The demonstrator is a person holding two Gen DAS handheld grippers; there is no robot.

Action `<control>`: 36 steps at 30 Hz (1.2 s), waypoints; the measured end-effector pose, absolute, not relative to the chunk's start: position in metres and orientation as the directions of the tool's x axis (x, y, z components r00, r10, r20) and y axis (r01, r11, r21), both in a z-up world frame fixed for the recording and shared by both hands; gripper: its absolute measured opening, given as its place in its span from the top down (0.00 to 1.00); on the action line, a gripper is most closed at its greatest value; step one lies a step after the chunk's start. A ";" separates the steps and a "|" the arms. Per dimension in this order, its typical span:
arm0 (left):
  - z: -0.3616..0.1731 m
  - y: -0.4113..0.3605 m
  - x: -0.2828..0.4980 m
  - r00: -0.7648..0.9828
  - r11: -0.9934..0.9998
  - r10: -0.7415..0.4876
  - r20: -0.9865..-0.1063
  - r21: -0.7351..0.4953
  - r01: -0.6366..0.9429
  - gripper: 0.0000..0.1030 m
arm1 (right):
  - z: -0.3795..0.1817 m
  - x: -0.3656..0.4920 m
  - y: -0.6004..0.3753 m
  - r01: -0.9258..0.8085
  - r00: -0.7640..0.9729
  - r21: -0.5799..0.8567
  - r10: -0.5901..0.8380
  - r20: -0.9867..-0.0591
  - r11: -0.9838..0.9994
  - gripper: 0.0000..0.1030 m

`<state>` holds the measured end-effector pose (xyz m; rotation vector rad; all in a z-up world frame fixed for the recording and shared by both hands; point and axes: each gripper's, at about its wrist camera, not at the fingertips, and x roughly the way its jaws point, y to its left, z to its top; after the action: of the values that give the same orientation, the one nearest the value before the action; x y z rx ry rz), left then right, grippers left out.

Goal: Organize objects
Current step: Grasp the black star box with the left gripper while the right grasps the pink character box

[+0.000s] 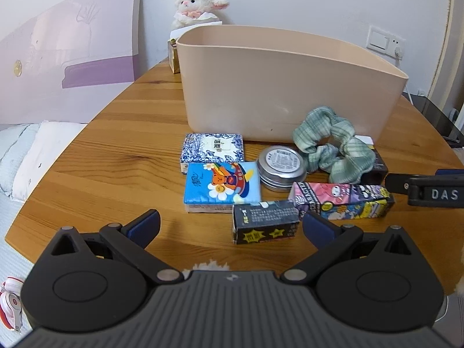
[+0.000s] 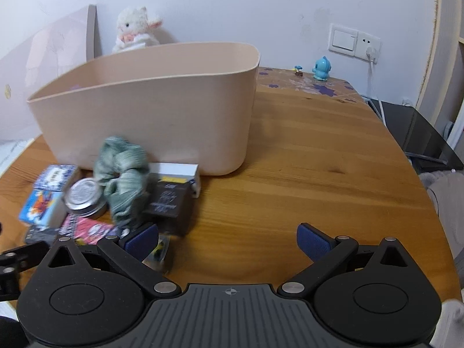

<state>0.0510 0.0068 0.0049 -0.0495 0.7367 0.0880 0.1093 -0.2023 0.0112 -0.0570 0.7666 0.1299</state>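
The left gripper (image 1: 230, 226) hangs low over the wooden table (image 1: 116, 159) with its jaws spread wide and nothing between them; the small black box (image 1: 265, 221) lies just ahead, close to its right finger. The right gripper (image 2: 227, 239) is likewise wide apart and empty, its left finger at the near edge of the clutter, over the end of the pink carton (image 1: 342, 200). Beyond lie the blue tissue pack (image 1: 221, 187), the patterned tissue pack (image 1: 213, 148), the round tin (image 1: 281, 168) and the green scrunchie (image 1: 333, 145), which is draped over a dark box (image 2: 171, 203). All sit in front of the beige bin (image 1: 290, 87), whose inside is hardly visible. This looks like the approach to a first pick, with everything not yet binned. The next move probably calls for settling one gripper squarely over a near item, likely the black box, closing across its narrow sides, then lifting clear of the tall bin wall.
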 end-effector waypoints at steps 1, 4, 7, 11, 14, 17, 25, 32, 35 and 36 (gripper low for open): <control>0.004 0.008 0.054 0.732 0.995 0.061 -0.678 -0.019 -0.100 0.00 | 0.010 0.114 -0.202 -0.140 0.715 0.000 0.101 -0.692 0.990 0.00; 0.001 0.009 0.058 0.719 0.995 0.041 -0.693 -0.040 -0.096 0.00 | 0.007 0.124 -0.200 -0.159 0.699 0.005 0.115 -0.706 0.987 0.00; 0.001 0.007 0.057 0.723 0.995 0.037 -0.690 -0.042 -0.091 0.00 | 0.002 0.126 -0.195 -0.186 0.680 -0.013 0.120 -0.723 0.982 0.00; -0.003 0.005 0.059 0.716 0.996 0.053 -0.696 -0.019 -0.091 0.00 | -0.009 0.121 -0.189 -0.226 0.632 -0.017 0.133 -0.763 0.974 0.00; -0.003 0.007 0.059 0.716 0.994 0.064 -0.695 -0.016 -0.105 0.00 | -0.009 0.112 -0.190 -0.233 0.619 -0.002 0.147 -0.771 0.973 0.00; -0.003 0.013 0.056 0.715 0.992 0.066 -0.696 -0.031 -0.121 0.00 | 0.001 0.102 -0.194 -0.243 0.624 0.023 0.174 -0.762 0.970 0.00; -0.003 0.024 0.051 0.711 0.989 0.077 -0.699 -0.036 -0.143 0.00 | 0.032 0.077 -0.179 -0.397 0.606 0.085 0.331 -0.724 0.914 0.03; -0.007 0.025 0.058 0.705 0.989 0.071 -0.706 -0.040 -0.140 0.00 | 0.010 0.087 -0.150 -0.462 0.519 0.063 0.328 -0.789 0.884 0.11; -0.009 0.024 0.061 0.704 0.986 0.098 -0.703 -0.029 -0.166 0.00 | 0.005 0.091 -0.144 -0.466 0.522 0.040 0.312 -0.794 0.884 0.12; -0.009 0.025 0.062 0.706 0.985 0.100 -0.701 -0.033 -0.172 0.00 | 0.005 0.091 -0.142 -0.471 0.521 0.036 0.311 -0.795 0.881 0.12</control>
<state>0.0617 0.0249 -0.0092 -0.0986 0.7730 0.1515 0.0909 -0.1420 0.0046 -0.1929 0.9089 0.4721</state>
